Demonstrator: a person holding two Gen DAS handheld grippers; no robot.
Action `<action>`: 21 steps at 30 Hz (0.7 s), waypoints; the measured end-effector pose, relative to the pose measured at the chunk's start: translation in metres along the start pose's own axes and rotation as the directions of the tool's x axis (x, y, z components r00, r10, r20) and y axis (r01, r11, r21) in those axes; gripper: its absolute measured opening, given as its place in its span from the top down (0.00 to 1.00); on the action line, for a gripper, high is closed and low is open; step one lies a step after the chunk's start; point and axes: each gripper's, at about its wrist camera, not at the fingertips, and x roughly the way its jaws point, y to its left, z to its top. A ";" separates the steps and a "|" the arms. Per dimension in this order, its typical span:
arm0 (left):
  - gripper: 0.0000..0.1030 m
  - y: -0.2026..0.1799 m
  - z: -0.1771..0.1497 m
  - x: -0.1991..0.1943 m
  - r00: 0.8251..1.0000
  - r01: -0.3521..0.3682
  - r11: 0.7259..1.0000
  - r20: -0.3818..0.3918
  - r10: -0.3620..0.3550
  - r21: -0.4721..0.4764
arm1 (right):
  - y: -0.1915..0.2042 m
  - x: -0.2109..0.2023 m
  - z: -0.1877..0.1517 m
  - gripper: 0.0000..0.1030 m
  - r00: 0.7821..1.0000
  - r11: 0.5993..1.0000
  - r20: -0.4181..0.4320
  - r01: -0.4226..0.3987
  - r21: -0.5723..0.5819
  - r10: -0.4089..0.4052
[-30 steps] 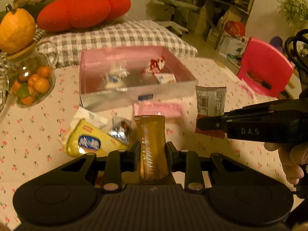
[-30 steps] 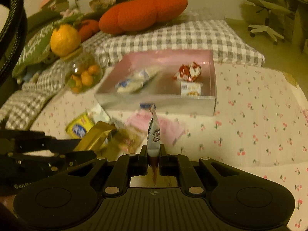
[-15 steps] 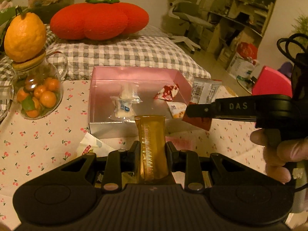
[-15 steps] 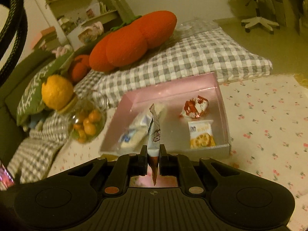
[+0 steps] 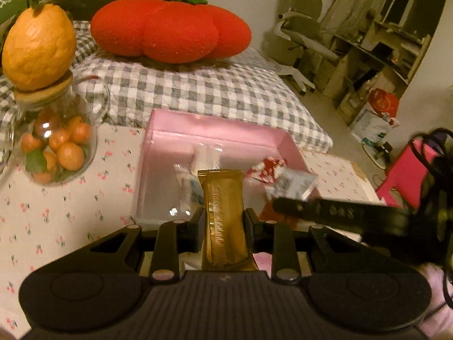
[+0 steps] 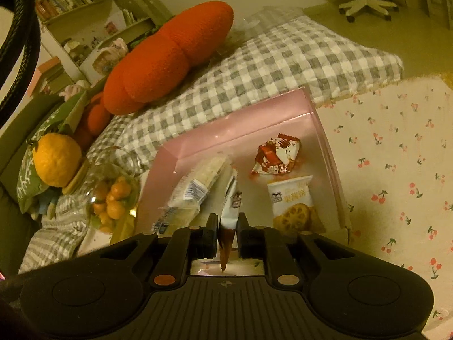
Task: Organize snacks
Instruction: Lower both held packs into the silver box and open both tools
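My left gripper [image 5: 223, 221] is shut on a gold snack packet [image 5: 223, 198] that stands upright between its fingers, just at the near wall of the pink box [image 5: 215, 126]. My right gripper [image 6: 228, 223] hangs over the box [image 6: 240, 119] with a thin white and brown snack packet [image 6: 230, 201] edge-on between its pads. Its jaws are opening, and the packet still stands between them. In the left wrist view that packet [image 5: 294, 182] shows blurred at the tip of the right gripper's finger [image 5: 325, 212].
In the box lie a red and white wrapped candy [image 6: 276, 155], a biscuit packet [image 6: 291, 201] and clear cracker packs [image 6: 198, 184]. Left of it stands a glass jar of small oranges [image 5: 56, 147] with a big orange [image 5: 38, 48] on top. A checked cushion [image 5: 198, 90] lies behind.
Both grippers have moved forward, from over the loose snacks on the table to over the pink box. Both have rolled a little. The right jaws stand slightly wider.
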 end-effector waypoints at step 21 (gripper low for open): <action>0.74 0.019 0.046 0.077 0.988 -0.156 0.986 0.032 0.154 0.062 | -0.010 -0.012 0.006 0.47 0.999 0.999 0.025 0.019 0.026 -0.020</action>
